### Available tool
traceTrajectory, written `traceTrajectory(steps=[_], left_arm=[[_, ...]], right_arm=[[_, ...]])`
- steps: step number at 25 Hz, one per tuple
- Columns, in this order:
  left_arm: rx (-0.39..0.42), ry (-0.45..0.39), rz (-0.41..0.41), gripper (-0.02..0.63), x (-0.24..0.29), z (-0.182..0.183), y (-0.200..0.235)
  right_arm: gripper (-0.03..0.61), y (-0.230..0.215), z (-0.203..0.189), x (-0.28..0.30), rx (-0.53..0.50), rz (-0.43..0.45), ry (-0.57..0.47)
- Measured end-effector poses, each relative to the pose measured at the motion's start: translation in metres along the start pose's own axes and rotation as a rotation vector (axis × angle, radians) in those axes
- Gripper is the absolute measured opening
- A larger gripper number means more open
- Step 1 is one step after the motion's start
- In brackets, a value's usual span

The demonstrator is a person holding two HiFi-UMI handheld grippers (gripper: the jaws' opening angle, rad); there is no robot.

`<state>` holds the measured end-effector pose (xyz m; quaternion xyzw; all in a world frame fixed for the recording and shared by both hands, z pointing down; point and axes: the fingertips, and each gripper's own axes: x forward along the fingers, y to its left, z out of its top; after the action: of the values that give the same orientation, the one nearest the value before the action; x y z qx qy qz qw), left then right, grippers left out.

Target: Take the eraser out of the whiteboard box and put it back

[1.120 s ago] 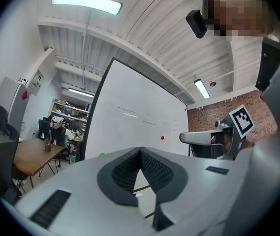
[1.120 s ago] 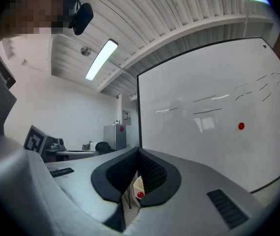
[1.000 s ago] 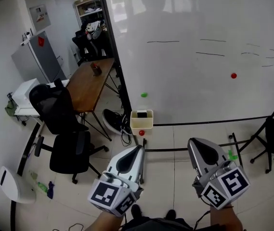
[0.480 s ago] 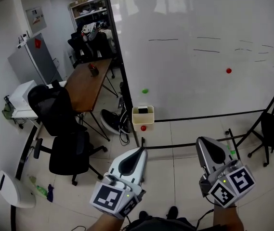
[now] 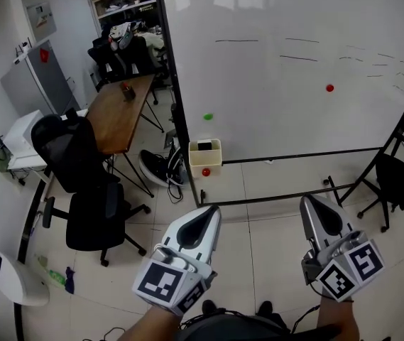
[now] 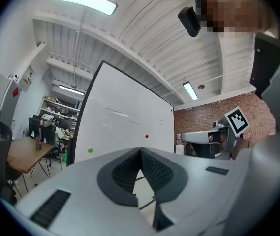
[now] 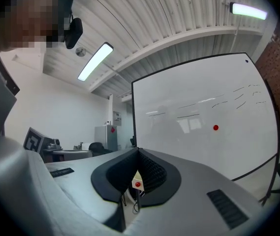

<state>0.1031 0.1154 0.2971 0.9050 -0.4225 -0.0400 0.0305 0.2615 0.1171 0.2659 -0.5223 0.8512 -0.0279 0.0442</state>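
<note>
Your left hand-held gripper (image 5: 211, 210) is level and low in the head view, its jaws closed tip to tip on nothing; its own view (image 6: 140, 150) shows the ribbed pads meeting at the front with only bare floor in the gap behind them. Your right hand-held gripper (image 5: 307, 200) is held beside it, well apart, and is just as shut and empty, the pads meeting at the tip in its own view (image 7: 138, 151). Ahead of both stands the whiteboard (image 5: 294, 55), a large white panel on a black frame with a few thin pen strokes near its top. To its left is a wooden surface (image 5: 116, 116) with a small dark object on it, and nearer you a black office chair (image 5: 88, 204) stands on the pale tiled floor (image 5: 258, 183). The whiteboard box (image 5: 206, 160), a small cream holder, hangs at the board's lower left corner, well away from both grippers; it also peeks through the gap under the right jaws (image 7: 136, 177). The eraser (image 5: 205, 146) sits inside that box, only its dark top showing at the open rim. A red magnet (image 5: 205, 171) is on the box's front, a green magnet (image 5: 208, 117) is on the board just above the box, and another red dot (image 5: 329, 88) is on the board's right half.
</note>
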Motion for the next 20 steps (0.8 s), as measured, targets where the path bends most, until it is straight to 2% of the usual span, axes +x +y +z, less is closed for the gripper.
traceTrajectory(steps=[4,11,20], left_arm=[[-0.008,-0.002,0.027,0.028,0.001,-0.001,-0.033],[0.017,-0.007,0.017,0.028,0.018,0.002,-0.096],[0.018,-0.014,0.001,0.028,0.027,0.004,-0.131]], right_arm=[[0.015,-0.019,0.008,-0.032,0.005,0.015,-0.004],[0.015,-0.051,0.021,-0.076,-0.01,0.044,-0.025],[0.015,-0.07,0.022,-0.106,-0.007,0.033,-0.01]])
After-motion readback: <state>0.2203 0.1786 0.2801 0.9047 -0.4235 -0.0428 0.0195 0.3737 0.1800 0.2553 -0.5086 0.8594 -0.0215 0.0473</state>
